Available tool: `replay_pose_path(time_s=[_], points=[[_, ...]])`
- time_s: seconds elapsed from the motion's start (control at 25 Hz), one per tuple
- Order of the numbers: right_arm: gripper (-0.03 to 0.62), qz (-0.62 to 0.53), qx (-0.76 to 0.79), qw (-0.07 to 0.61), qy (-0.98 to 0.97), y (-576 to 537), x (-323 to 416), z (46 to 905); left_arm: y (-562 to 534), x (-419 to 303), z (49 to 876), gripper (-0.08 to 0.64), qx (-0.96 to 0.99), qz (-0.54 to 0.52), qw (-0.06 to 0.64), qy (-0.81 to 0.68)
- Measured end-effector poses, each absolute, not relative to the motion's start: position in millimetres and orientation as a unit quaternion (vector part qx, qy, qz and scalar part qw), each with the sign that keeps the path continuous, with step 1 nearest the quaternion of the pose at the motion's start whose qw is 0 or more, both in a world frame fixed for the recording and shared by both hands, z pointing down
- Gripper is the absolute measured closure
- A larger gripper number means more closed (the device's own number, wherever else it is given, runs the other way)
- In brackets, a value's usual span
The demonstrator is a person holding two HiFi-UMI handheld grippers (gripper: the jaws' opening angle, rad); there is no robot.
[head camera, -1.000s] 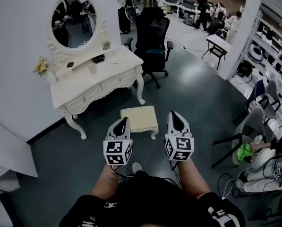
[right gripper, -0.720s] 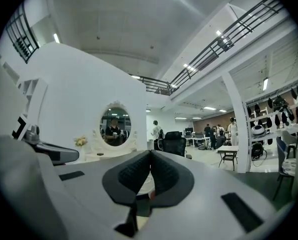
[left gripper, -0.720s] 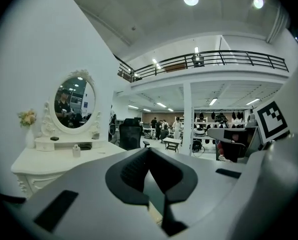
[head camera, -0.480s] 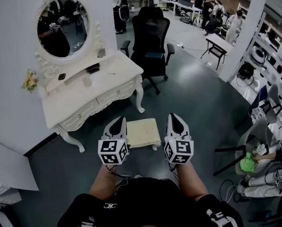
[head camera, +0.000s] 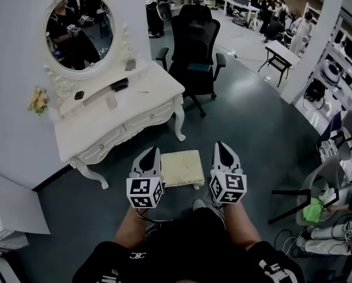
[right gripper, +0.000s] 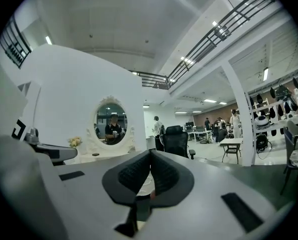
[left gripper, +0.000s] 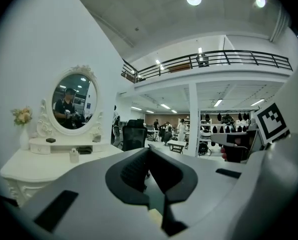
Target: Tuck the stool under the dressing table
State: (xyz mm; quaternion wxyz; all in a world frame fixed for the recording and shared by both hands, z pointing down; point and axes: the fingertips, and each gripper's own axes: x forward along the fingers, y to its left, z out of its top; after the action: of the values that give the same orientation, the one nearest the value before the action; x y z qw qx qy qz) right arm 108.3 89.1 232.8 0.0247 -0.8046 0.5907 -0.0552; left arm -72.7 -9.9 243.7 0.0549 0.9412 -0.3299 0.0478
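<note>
stool (head camera: pixel 184 168): left edge partly behind left gripper (head camera: pixel 153 152); legs mostly hidden under seat.
dressing table (head camera: pixel 141 102): small items (head camera: pixel 111 101) on top too small to identify.
people (head camera: pixel 306 25), far right: too small to make out.

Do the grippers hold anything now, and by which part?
Nothing: left gripper and right gripper are shut and empty, beside the stool.
</note>
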Motion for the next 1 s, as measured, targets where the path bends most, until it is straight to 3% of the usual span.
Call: replay_pose_path(time_s=[0.6, 1.0], points=[[0.578, -0.075, -0.744, -0.007, 0.663, 21.9, 127.8, 261.1, -44.5, -61.5, 263.0, 0.545, 0.909, 0.065, 0.084, -0.403], [0.578, -0.124, -0.709, -0.059, 0.692, -4.2, 128.9, 329.5, -59.4, -78.1, 335.4, 0.545, 0.877, 0.121, 0.157, -0.437]])
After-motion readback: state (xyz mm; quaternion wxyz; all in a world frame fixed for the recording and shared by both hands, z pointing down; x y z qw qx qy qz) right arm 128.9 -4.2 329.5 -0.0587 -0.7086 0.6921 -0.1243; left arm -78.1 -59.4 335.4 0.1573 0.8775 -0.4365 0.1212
